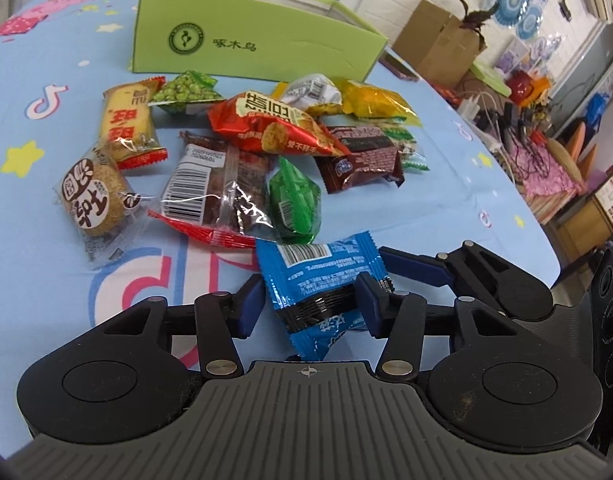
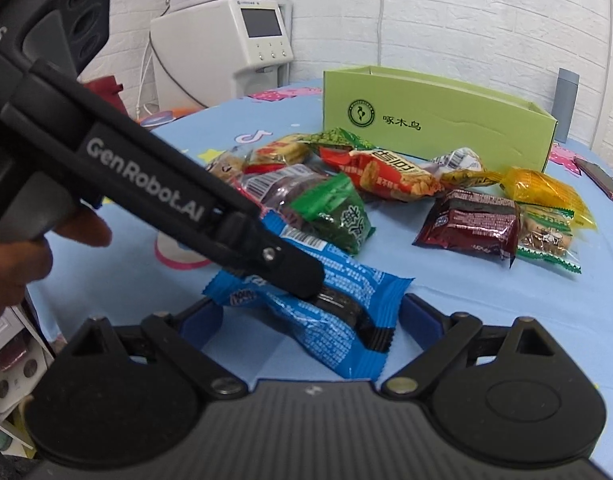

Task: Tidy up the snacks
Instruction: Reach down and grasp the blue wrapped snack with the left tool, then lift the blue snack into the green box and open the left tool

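Note:
A blue cookie packet lies at the near edge of a pile of snack packets on the blue tablecloth. My left gripper is shut on the blue packet, its blue pads pressing both sides. In the right wrist view the same packet lies between the wide-open jaws of my right gripper, with the left gripper reaching in from the left over it. A light green open box stands behind the pile; it also shows in the right wrist view.
The pile holds a red packet, a green packet, a dark brown packet, a yellow packet and others. A phone lies right of the box. The table edge drops off at right.

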{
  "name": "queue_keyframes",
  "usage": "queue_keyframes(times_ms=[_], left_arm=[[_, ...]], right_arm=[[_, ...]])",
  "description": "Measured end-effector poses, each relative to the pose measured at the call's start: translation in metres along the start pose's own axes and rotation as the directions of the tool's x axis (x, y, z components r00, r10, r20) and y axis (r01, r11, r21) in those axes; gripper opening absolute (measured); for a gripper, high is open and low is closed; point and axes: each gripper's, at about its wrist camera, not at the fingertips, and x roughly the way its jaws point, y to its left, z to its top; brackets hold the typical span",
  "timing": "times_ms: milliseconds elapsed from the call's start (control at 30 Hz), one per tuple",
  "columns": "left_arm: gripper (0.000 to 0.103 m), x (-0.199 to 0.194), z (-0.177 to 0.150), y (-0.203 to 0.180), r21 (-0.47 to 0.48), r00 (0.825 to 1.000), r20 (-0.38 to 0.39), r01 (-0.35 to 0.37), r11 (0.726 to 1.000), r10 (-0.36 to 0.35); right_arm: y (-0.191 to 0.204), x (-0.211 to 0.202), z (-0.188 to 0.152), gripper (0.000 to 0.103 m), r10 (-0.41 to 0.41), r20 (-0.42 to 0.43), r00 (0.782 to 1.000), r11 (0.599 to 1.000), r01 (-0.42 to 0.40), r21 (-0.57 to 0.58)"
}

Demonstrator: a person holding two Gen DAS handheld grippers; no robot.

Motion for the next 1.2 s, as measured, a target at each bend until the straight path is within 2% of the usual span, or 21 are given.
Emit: queue_keyframes(times_ms=[167,333,533,600,633,667,700,767,833,933,1000,1067,1100,1200], left_arm=[[0.035,-0.001,0.002,0.008,-0.020,1.000,-0.012,0.025,0.999,-0.026],[0.034,0.001,0.004,0.005,-0.027,1.000,-0.012,0.010,1.000,-0.010],[0.033,0.005,0.008,0.000,-0.021,1.000,-0.007,-0.009,1.000,0.008],[0.030,0.006,0.007,0.001,-0.026,1.000,-0.004,0.008,1.000,-0.008],[0.023,0.006,0.007,0.003,-0.030,1.000,-0.005,0.026,0.999,-0.027],[0.021,0.004,0.006,0.006,-0.036,0.999,-0.008,0.041,0.999,-0.041],[0.019,0.002,0.005,0.008,-0.040,0.999,-0.005,0.046,0.998,-0.047],[0.013,-0.007,0.001,0.014,-0.046,1.000,0.009,0.031,0.998,-0.030],[0.010,-0.017,-0.002,0.021,-0.059,1.000,0.016,0.010,0.998,-0.009],[0.011,-0.027,-0.009,0.030,-0.071,1.000,0.021,-0.006,0.997,0.007],[0.016,-0.029,-0.010,0.034,-0.083,0.999,0.028,-0.024,0.996,0.027],[0.035,-0.029,-0.010,0.040,-0.103,0.998,0.029,-0.050,0.993,0.053],[0.036,-0.029,-0.011,0.042,-0.102,0.998,0.034,-0.051,0.994,0.055],[0.035,-0.027,-0.011,0.043,-0.092,0.998,0.042,-0.037,0.995,0.041]], right_arm=[[-0.006,-0.001,0.001,0.094,-0.002,-0.007,1.000,1.000,0.002,0.002],[-0.005,0.002,0.001,0.094,-0.022,0.005,1.000,1.000,0.022,0.013],[-0.010,-0.006,0.001,0.093,0.020,-0.012,1.000,0.999,-0.019,0.051],[-0.009,-0.004,-0.001,0.094,0.014,-0.003,1.000,0.999,-0.014,0.039],[-0.007,-0.002,-0.001,0.095,0.011,-0.002,1.000,1.000,-0.011,0.027],[-0.005,-0.001,-0.001,0.095,0.009,-0.002,1.000,1.000,-0.009,0.016],[-0.004,0.000,0.000,0.094,0.022,-0.001,1.000,1.000,-0.022,0.007],[-0.001,0.001,0.004,0.084,0.057,-0.004,0.998,0.998,-0.057,-0.005],[0.001,-0.001,0.008,0.070,0.110,-0.007,0.994,0.994,-0.110,-0.001],[0.011,0.001,0.011,0.066,0.163,-0.015,0.986,0.986,-0.163,-0.015],[0.016,0.004,0.011,0.072,0.162,-0.002,0.987,0.987,-0.162,-0.015],[0.015,0.005,0.012,0.081,0.163,-0.001,0.987,0.986,-0.163,0.011],[0.015,0.003,0.011,0.090,0.153,-0.001,0.988,0.988,-0.153,0.015],[0.020,0.007,0.009,0.092,0.132,-0.007,0.991,0.991,-0.132,-0.017]])
